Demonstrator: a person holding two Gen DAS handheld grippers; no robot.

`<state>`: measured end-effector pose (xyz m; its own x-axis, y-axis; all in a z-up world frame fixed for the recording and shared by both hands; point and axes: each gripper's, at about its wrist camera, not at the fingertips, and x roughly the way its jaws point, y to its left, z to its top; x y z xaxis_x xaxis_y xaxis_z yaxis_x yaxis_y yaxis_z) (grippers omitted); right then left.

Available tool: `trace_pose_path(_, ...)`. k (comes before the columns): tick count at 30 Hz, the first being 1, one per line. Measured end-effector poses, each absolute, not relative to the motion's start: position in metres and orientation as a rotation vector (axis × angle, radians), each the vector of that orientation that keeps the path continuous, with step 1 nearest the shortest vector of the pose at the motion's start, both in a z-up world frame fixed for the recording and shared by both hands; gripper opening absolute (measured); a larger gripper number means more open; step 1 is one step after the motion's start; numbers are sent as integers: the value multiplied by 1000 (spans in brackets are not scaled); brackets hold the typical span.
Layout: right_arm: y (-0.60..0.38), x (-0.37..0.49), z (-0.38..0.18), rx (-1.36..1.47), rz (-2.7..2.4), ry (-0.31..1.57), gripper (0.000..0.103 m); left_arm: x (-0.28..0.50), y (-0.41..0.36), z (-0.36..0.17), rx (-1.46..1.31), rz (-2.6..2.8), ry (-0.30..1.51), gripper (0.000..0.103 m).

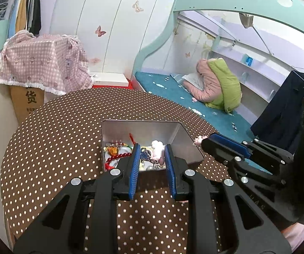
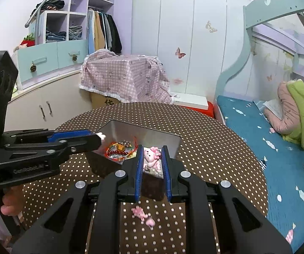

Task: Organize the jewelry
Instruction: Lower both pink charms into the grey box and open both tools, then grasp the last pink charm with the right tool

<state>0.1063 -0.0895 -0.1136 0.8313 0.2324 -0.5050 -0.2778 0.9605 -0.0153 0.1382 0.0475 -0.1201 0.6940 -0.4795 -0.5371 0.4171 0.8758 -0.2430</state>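
An open metal box stands on the brown dotted round table. In it lie a red bead bracelet and other trinkets. My left gripper hovers over the box's near edge. It is shut on a white and pink charm with a dark ring. My right gripper hangs beside the box, shut on a pink rabbit charm. More pink pieces lie on the table under the right gripper.
A bed with a teal cover runs along the right of the table. A carton under a pink checked cloth stands behind it. A dark garment hangs at the right. A person's hand holds the left gripper.
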Motion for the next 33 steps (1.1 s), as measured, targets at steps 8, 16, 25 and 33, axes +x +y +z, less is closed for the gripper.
trace_pose_path(8,-82,109,-118,-164,300,511,39,154,44,-128,-95,-482,672,34)
trace_pose_path(16,-105,91,-126,-137,261,547,47,134,42,-136,-64,-486,680,39)
trace_pose_path(25,-114,70,-155,-69,291,662,51,109,35,-157,-37,-477,739,47)
trace_pose_path(33,-105,78,-172,-62,317,734,35,99,25,-169,-2,-492,780,47)
